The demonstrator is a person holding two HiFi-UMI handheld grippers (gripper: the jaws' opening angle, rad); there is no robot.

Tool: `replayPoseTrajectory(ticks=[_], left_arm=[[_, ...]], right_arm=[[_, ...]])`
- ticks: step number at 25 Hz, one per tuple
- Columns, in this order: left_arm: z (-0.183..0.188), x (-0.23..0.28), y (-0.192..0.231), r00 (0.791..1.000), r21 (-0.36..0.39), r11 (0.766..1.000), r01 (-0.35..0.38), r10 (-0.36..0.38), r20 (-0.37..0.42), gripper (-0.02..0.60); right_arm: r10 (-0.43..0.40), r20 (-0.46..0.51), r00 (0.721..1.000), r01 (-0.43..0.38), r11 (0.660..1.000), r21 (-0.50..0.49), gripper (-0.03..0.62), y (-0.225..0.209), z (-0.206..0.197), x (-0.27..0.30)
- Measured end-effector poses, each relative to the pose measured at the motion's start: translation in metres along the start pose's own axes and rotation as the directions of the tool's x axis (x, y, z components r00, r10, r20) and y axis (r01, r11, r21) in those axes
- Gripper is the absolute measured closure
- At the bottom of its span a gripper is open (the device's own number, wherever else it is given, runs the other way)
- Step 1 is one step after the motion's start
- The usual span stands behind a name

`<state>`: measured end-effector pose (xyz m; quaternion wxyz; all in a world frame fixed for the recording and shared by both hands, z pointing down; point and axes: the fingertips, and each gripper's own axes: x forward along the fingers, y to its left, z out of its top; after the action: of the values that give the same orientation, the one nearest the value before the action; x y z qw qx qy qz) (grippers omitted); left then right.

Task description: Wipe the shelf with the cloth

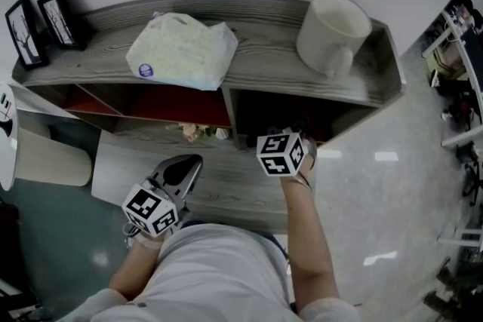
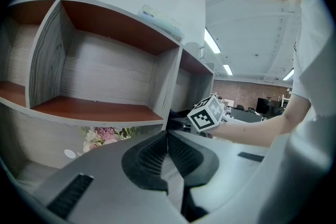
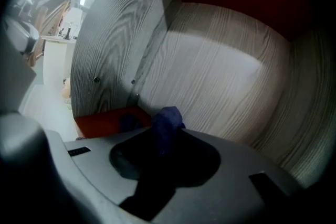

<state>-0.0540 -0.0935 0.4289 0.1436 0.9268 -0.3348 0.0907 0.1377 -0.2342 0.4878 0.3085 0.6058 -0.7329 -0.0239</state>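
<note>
The grey wood shelf unit (image 1: pixel 264 30) has red-lined compartments. My right gripper (image 3: pixel 165 136) reaches into the right-hand compartment (image 1: pixel 275 113). It is shut on a dark blue cloth (image 3: pixel 167 119), which sticks up between the jaws just above the red shelf floor (image 3: pixel 102 123) and near the grey back wall (image 3: pixel 215 81). In the head view only its marker cube (image 1: pixel 281 154) shows; the jaw tips and the cloth are hidden in the dark opening. My left gripper (image 1: pixel 185 168) hangs in front of the lower shelf, jaws shut with nothing held (image 2: pixel 168 138).
On the shelf top stand two picture frames (image 1: pixel 41 26), a white soft pack (image 1: pixel 181 50) and a white mug (image 1: pixel 332 32). Artificial flowers (image 2: pixel 105 136) lie in the lower left compartment. A white seat (image 1: pixel 49 158) is at the left, and shiny floor (image 1: pixel 377 200) at the right.
</note>
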Motion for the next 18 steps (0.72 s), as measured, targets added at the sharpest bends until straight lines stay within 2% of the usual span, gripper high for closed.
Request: replayPoseTrajectory(ticks=[11, 18], left_arm=[[-0.003, 0.007, -0.006, 0.999, 0.007, 0.999, 0.047, -0.047, -0.01, 0.566], [-0.007, 0.014, -0.01, 0.996, 0.009, 0.997, 0.082, -0.082, -0.031, 0.566]], right_arm=[[-0.108, -0.083, 0.991, 0.114, 0.991, 0.07, 0.496, -0.042, -0.042, -0.042], [-0.15, -0.129, 0.98, 0.16, 0.984, 0.077, 0.496, -0.047, -0.063, -0.072]])
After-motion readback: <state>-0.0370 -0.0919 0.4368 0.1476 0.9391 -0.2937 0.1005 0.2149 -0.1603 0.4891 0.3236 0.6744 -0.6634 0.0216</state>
